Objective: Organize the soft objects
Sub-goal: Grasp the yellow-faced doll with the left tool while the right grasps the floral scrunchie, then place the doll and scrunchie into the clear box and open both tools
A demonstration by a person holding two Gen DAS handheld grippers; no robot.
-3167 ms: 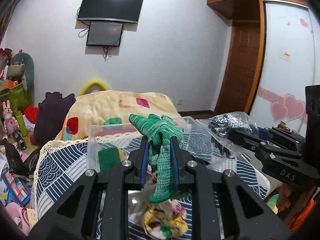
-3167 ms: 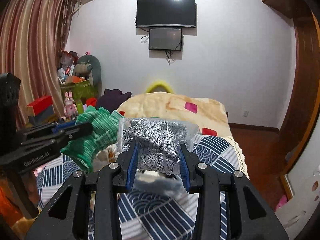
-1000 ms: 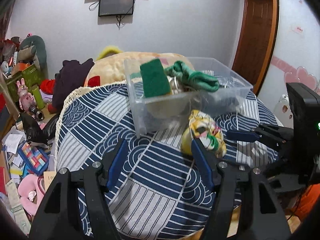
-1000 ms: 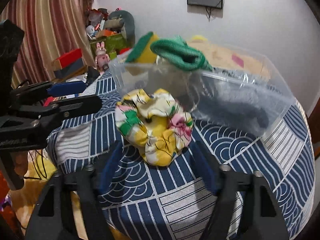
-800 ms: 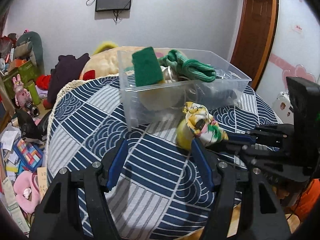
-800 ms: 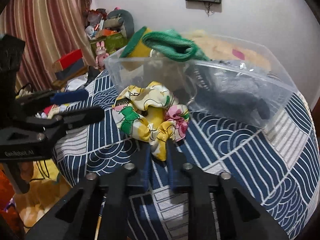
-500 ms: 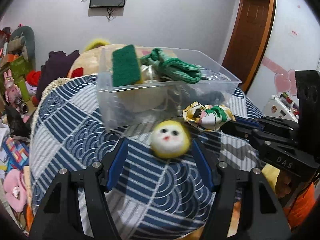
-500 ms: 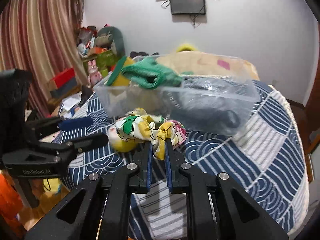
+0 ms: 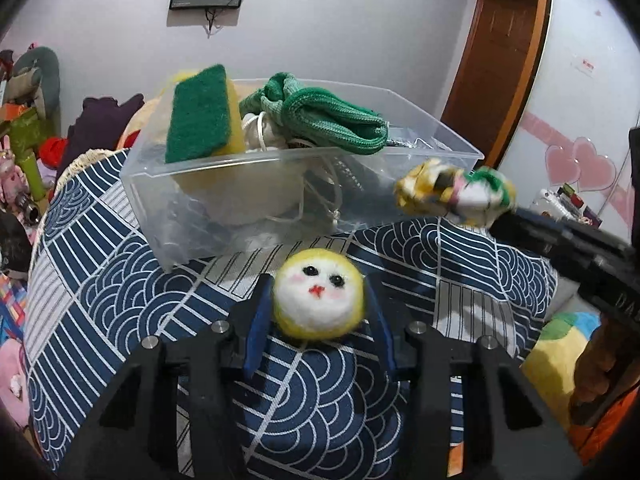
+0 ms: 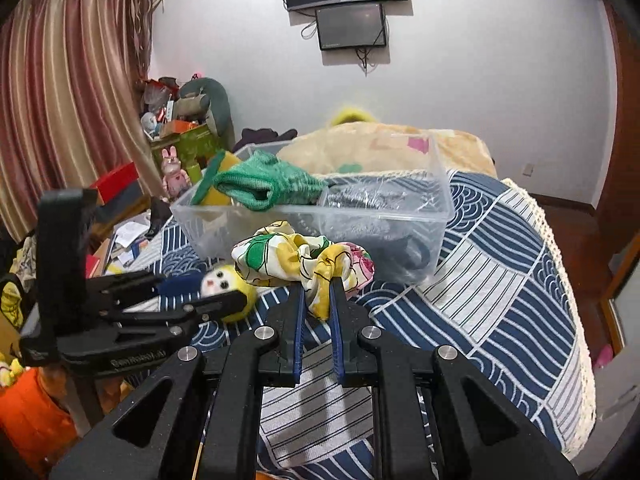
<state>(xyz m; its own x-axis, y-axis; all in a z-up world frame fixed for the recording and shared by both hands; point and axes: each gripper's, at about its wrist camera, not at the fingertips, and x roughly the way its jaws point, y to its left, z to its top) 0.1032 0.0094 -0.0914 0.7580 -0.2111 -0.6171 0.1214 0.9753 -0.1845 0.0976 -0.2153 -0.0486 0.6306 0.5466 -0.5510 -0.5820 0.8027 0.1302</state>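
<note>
While grippers (image 10: 316, 280) grip toys, clear bin (image 9: 248, 196) sits ahead.

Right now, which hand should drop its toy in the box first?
Probably the right gripper. It is shut on the scrunchie, lifted off the bed, close to the box. The left gripper hugs the ball low on the bed.

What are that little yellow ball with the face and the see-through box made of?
The face ball looks like felted wool or fuzzy plush: its matte surface is fluffy, with soft edges. The box looks like clear, glossy hard plastic: you see the contents through its straight walls.
</note>
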